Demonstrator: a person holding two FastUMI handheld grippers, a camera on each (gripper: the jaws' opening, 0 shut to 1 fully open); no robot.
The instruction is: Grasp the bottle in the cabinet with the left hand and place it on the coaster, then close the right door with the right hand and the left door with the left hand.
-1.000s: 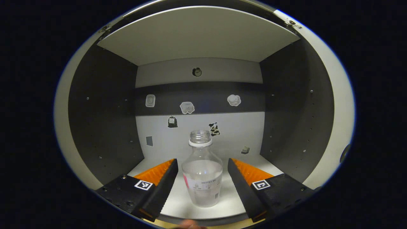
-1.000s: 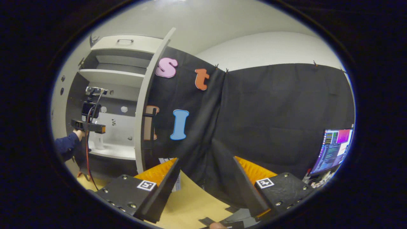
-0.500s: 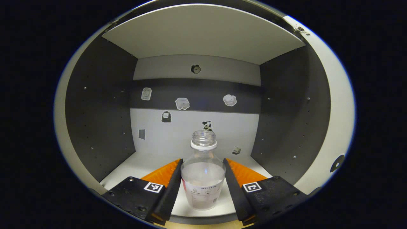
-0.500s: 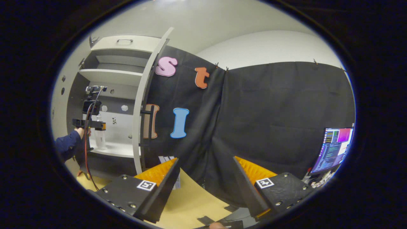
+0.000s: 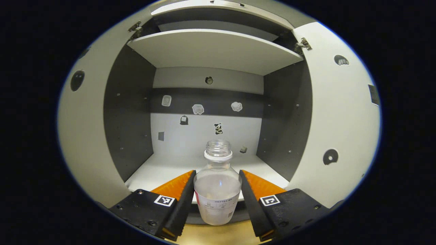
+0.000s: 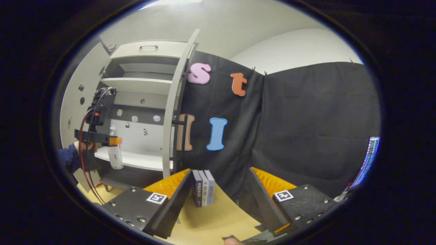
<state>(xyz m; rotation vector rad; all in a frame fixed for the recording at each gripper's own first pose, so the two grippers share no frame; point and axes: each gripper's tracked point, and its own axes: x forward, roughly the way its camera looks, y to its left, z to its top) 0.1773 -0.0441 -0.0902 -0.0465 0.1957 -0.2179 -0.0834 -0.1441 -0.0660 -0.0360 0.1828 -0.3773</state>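
Both fingers of left hand-held gripper [image 5: 217, 204] clamp bottle [image 5: 217, 192], hiding its sides.

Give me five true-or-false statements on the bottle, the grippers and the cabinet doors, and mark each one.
1. The left gripper grips the bottle with both fingers. True.
2. The bottle wears a cap. False: its neck is open.
3. The right gripper holds a book. False: it is open, and the books stand on the table beyond it.
4. Both cabinet doors are closed. False: the right door and the left door stand open.
5. The bottle is upright. True.
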